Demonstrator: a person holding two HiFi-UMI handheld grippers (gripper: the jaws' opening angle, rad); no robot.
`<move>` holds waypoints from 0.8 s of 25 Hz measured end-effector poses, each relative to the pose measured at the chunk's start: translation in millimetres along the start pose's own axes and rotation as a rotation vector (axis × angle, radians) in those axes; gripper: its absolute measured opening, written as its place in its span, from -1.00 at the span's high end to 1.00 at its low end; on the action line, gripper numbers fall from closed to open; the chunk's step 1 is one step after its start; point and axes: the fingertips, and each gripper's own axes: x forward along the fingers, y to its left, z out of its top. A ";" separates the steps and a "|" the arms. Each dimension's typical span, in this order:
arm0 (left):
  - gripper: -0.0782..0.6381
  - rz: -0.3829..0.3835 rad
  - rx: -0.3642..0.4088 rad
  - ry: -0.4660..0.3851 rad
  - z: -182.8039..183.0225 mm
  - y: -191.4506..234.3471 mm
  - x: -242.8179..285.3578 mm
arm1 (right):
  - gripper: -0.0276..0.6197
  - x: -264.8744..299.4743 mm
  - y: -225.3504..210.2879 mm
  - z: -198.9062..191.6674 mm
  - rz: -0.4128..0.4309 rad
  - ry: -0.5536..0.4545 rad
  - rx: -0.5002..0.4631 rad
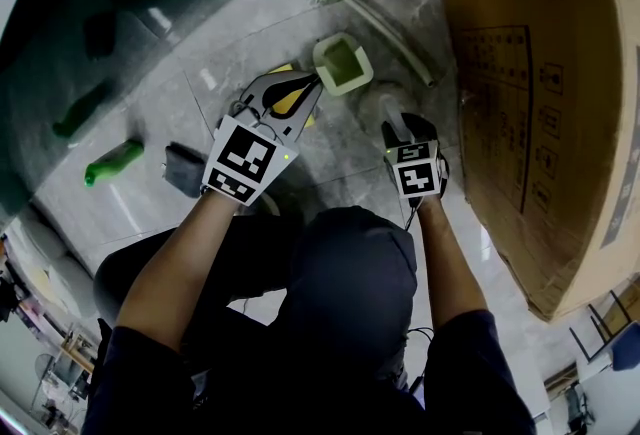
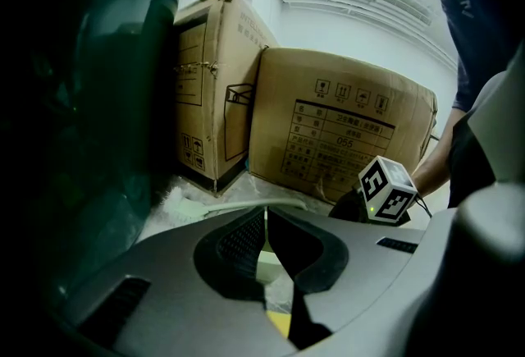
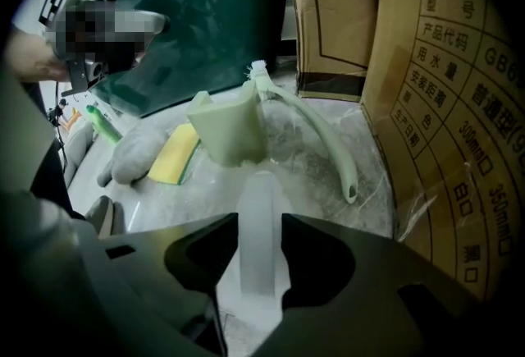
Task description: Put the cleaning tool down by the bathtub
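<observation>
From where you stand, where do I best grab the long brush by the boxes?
Take the brush mid-handle, coming straight down with the jaws across it. Its slim curved handle lies on the floor, and the cardboard box crowds one side.

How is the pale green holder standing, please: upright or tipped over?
Upright: the holder stands on its base, open mouth facing up.

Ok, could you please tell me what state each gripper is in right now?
Left gripper: jaws closed, nothing between them.
Right gripper: jaws open; the white handle stands between them, apparently not gripped.
</observation>
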 end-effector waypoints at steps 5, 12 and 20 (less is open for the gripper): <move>0.68 -0.004 0.004 -0.004 3.0 1.6 0.7 | 0.34 -6.8 0.8 4.4 0.009 -0.026 0.012; 0.68 -0.010 0.012 -0.010 6.3 1.9 -0.9 | 0.24 -15.1 0.3 10.9 0.016 -0.057 0.032; 0.68 0.004 0.018 -0.005 -3.3 17.0 -8.0 | 0.16 -20.8 1.1 14.5 0.003 -0.060 0.028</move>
